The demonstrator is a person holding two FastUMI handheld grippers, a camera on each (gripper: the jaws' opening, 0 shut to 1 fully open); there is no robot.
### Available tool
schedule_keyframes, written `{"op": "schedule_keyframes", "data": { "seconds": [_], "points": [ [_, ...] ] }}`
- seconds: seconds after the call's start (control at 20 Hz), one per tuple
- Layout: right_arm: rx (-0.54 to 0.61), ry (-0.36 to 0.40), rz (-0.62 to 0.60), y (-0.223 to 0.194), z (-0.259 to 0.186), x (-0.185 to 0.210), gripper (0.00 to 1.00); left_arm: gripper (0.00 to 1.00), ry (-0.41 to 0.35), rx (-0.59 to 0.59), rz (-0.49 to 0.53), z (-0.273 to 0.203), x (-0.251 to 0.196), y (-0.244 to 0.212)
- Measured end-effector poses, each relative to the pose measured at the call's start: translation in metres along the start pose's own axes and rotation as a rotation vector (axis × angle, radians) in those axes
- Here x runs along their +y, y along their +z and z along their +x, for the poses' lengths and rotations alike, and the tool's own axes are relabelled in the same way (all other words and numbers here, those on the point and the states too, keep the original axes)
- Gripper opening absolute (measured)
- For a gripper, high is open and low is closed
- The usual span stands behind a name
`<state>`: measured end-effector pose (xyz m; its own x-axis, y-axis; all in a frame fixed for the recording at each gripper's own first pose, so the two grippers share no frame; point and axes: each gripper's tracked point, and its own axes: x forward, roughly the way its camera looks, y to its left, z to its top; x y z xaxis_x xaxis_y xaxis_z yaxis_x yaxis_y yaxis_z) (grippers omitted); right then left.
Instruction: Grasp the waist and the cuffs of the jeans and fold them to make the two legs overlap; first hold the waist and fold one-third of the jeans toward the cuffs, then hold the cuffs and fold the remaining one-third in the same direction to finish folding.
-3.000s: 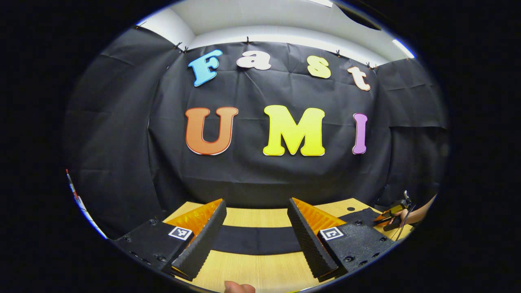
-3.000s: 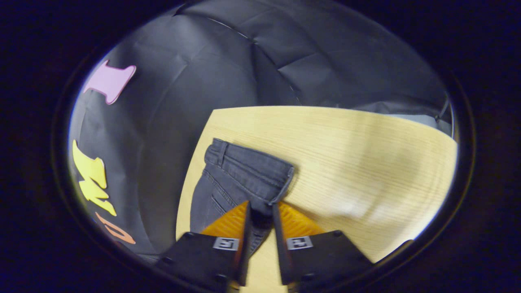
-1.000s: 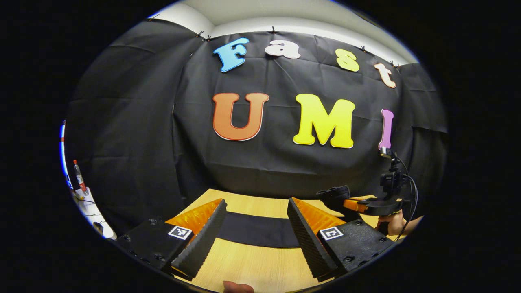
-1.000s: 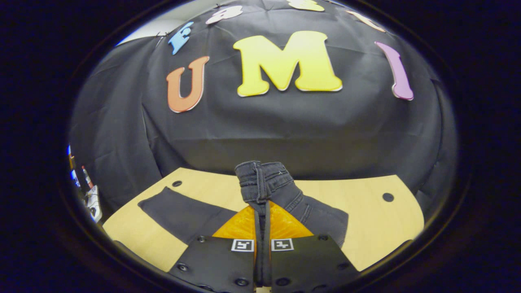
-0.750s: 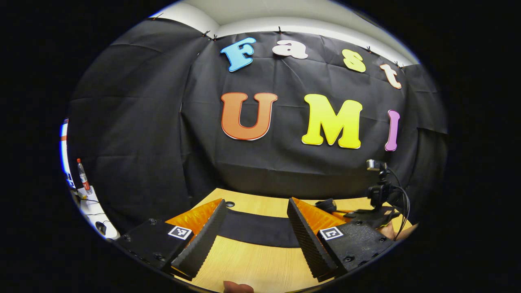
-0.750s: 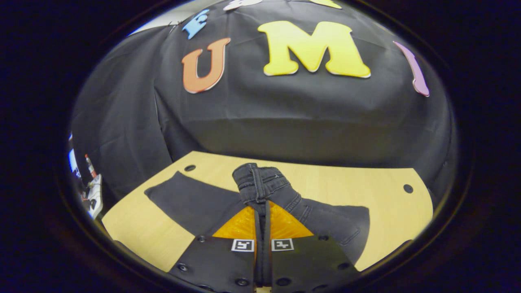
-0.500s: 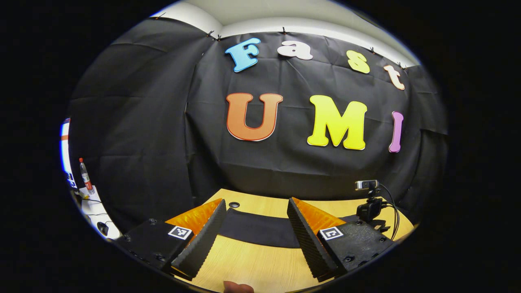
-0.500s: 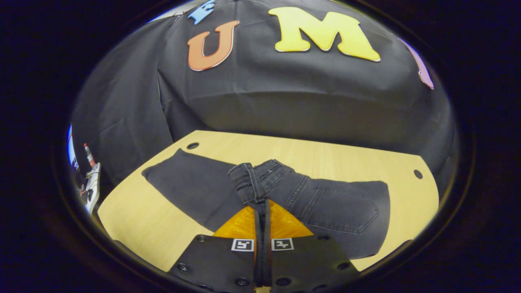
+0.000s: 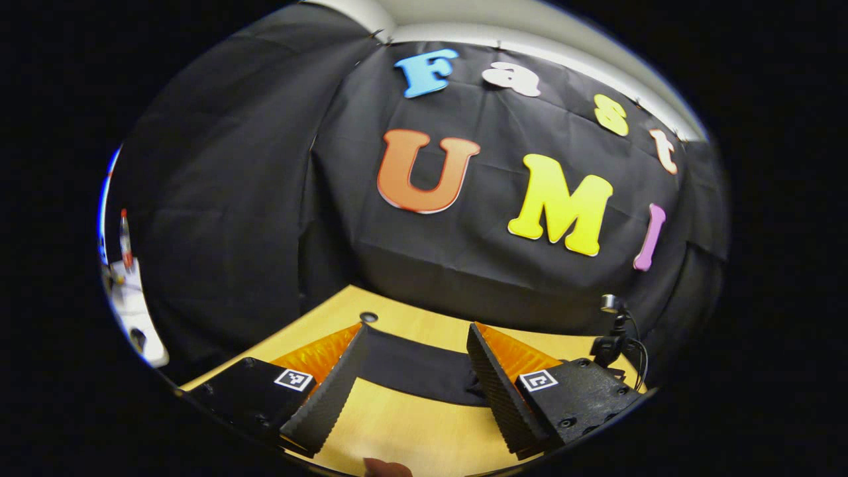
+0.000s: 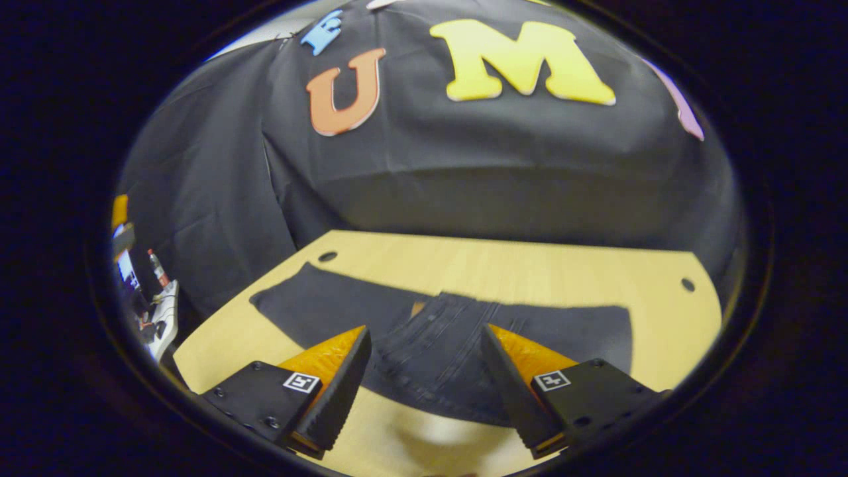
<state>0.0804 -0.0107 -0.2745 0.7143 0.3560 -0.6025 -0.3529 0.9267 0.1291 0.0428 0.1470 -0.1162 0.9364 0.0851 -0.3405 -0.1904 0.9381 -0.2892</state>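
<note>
The jeans (image 10: 430, 344) lie flat on the wooden table (image 10: 530, 271), a dark grey, almost black denim stretched as a long band across its width, nearer the front edge than the back wall. In the right gripper view the waist part sits folded over the middle of the band, its seams and rows of stitching showing as pale lines running toward the front edge, while the leg (image 10: 318, 298) reaches out flat toward the table's left side, ending near a small round hole (image 10: 327, 256) by the back left corner. The right gripper (image 10: 424, 391) hangs above the folded waist with its fingers spread wide and nothing between them, the cloth visible through the gap. The left gripper (image 9: 414, 381) is likewise spread apart and holds nothing; between its fingers the leg (image 9: 417, 368) shows as a smooth dark strip lying across the table, its end close to the hole (image 9: 368, 317).
</note>
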Motion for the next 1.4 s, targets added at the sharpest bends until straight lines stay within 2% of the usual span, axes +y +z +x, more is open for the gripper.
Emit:
{"op": "schedule_keyframes", "data": {
  "seconds": [0.1, 0.25, 0.45, 0.55, 0.7, 0.8, 0.95, 1.2, 1.3, 1.4],
  "points": [
    [-0.095, -0.016, -0.015, 0.044, -0.021, -0.01, 1.0, 0.98, 0.017, 0.072, -0.157, 0.019, 0.012, -0.023],
    [-0.244, -0.064, -0.027, 0.11, -0.057, -0.032, 0.98, 0.97, 0.035, 0.157, -0.322, 0.036, 0.035, -0.048],
    [-0.386, -0.135, -0.03, 0.172, -0.11, -0.058, 1.0, 0.97, 0.049, 0.212, -0.604, 0.065, 0.059, -0.064],
    [-0.437, -0.163, -0.038, 0.196, -0.133, -0.065, 1.0, 0.98, 0.083, 0.231, -0.748, 0.082, 0.075, -0.076],
    [-0.494, -0.208, -0.052, 0.224, -0.161, -0.079, 0.98, 0.98, 0.174, 0.277, -0.899, 0.098, 0.11, -0.097],
    [-0.507, -0.247, -0.057, 0.227, -0.178, -0.091, 0.98, 1.0, 0.212, 0.291, -0.956, 0.112, 0.124, -0.107],
    [-0.516, -0.312, -0.052, 0.225, -0.199, -0.115, 0.99, 0.98, 0.219, 0.301, -1.043, 0.128, 0.137, -0.109],
    [-0.505, -0.401, -0.013, 0.22, -0.219, -0.154, 1.0, 0.98, 0.268, 0.324, -1.069, 0.149, 0.15, -0.126],
    [-0.484, -0.431, -0.01, 0.212, -0.22, -0.167, 0.98, 0.98, 0.268, 0.311, -1.095, 0.156, 0.151, -0.124],
    [-0.459, -0.443, 0.003, 0.204, -0.22, -0.176, 1.0, 0.98, 0.272, 0.291, -1.099, 0.167, 0.152, -0.122]
  ]
}}
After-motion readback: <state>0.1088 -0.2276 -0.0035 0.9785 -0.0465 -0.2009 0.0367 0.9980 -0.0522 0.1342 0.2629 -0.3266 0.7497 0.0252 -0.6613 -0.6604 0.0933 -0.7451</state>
